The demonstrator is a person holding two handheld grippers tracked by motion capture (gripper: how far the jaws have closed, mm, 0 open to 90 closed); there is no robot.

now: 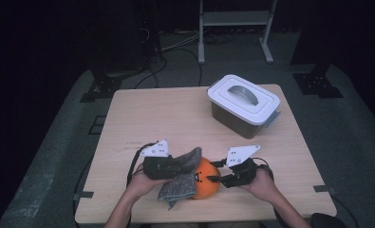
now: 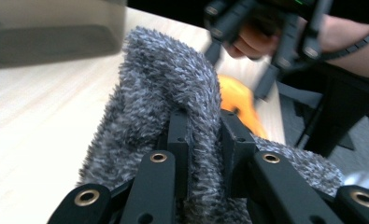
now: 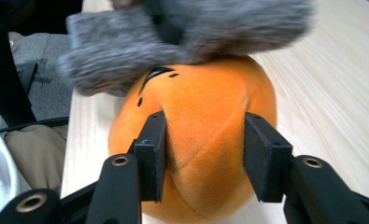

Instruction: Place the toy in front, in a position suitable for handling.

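Plush orange toy (image 3: 196, 140), soft and light, dents between the right gripper (image 3: 203, 151) jaws pinching its middle, while left gripper (image 2: 205, 149) jaws pinch the floppy grey cloth (image 2: 163, 98) atop it.

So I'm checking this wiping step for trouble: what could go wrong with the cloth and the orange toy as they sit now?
The left tongs pinch just a fold of the cloth, so rubbing might tug it loose. The right tongs flank the soft toy; it may squash or roll out. The toy sits near the table's front edge and could fall.
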